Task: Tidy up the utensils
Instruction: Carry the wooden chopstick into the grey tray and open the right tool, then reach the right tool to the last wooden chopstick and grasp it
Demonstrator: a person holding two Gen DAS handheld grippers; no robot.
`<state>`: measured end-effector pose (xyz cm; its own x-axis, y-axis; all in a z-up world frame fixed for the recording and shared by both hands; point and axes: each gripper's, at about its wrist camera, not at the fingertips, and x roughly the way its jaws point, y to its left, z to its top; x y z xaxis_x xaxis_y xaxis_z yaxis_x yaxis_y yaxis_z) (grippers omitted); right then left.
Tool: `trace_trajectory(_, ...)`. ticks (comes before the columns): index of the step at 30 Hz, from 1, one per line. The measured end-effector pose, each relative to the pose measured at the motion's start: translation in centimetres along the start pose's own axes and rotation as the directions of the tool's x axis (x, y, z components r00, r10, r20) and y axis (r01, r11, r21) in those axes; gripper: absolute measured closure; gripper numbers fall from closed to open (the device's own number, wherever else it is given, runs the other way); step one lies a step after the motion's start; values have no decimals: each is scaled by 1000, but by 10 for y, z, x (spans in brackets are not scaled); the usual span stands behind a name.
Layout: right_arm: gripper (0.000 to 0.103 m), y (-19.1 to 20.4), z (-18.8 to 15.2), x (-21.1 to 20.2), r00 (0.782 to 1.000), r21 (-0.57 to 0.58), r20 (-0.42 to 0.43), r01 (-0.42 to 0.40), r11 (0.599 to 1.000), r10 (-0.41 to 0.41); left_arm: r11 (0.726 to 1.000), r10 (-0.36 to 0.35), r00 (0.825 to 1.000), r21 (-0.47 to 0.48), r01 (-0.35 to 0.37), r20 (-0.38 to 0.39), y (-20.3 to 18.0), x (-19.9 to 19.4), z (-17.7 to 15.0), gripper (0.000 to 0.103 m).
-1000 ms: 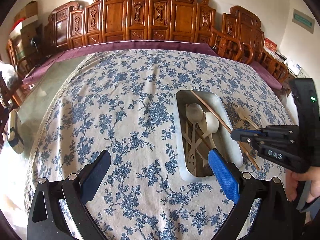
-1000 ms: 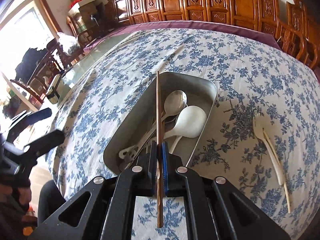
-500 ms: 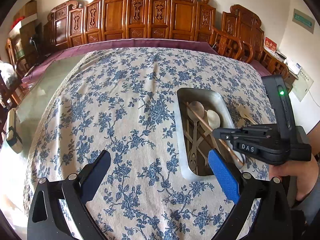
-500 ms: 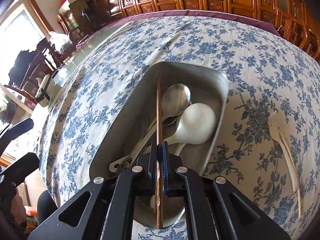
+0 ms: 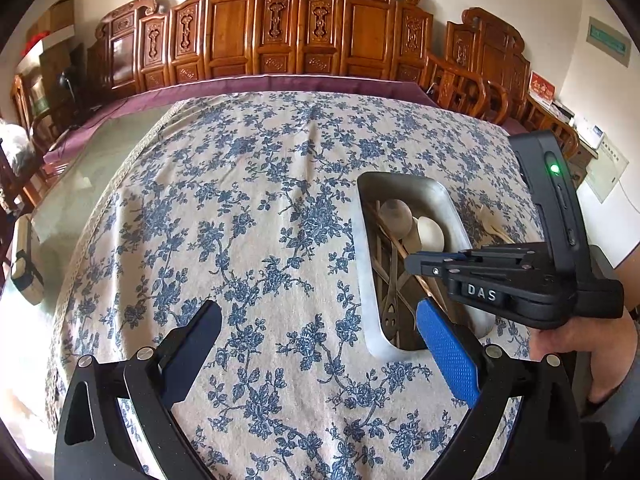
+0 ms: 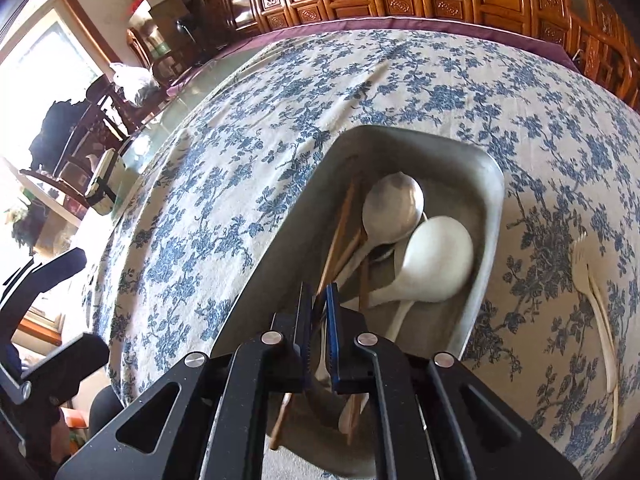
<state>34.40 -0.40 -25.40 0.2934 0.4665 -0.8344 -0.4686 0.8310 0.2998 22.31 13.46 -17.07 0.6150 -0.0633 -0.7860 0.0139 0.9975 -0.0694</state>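
So: blue-floral tablecloth (image 5: 280, 208) w/ metal tray (image 5: 456, 216), carved chairs (image 5: 280, 32) behind.

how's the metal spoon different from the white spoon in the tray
The metal spoon has a dull grey, reflective bowl; the white spoon is matte white. The metal spoon's bowl lies farther from the right gripper, nearer the far wall of the tray; the white spoon's bowl lies nearer, on the right, and overlaps the edge of the metal one. Both lie in the tray with handles running back toward the gripper.
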Motion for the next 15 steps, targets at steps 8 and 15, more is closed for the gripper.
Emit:
trace_trajectory(8,100,3,10,10,1000,-22,-4,9,1000,-9,1000,3,1000,-1,-3,0,3,0,-1,9)
trace_trajectory(15,100,3,11,7,1000,-27,5,1,1000,-1,1000,3,1000,-5,-3,3,5,-3,-2,9)
